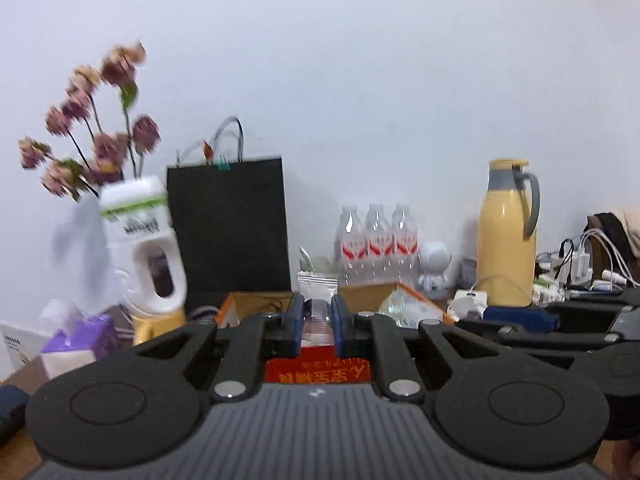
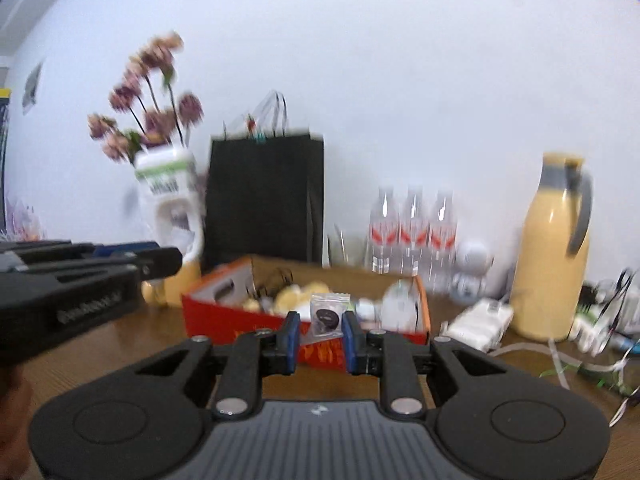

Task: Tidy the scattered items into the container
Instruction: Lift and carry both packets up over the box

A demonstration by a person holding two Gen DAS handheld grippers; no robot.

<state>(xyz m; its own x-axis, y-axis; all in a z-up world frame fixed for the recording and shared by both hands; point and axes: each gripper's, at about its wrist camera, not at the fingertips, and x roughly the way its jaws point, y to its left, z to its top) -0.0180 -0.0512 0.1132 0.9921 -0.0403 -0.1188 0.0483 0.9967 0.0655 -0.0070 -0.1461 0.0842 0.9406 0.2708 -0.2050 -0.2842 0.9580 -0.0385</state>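
An orange cardboard box (image 2: 216,316) stands on the wooden table with several small items inside. It also shows in the left wrist view (image 1: 424,300). My left gripper (image 1: 318,312) is shut on a small clear plastic packet (image 1: 318,286) just in front of the box. My right gripper (image 2: 320,328) is shut on a clear zip bag with a round black item (image 2: 327,312), held at the box's near wall. The left gripper also shows at the left in the right wrist view (image 2: 120,258).
Behind the box stand a black paper bag (image 1: 228,224), a white bottle (image 1: 140,240) with flowers, three water bottles (image 1: 376,244), a small white robot figure (image 1: 434,268) and a yellow thermos jug (image 1: 506,236). Chargers and cables (image 2: 592,320) lie at right. A purple tissue pack (image 1: 80,340) lies at left.
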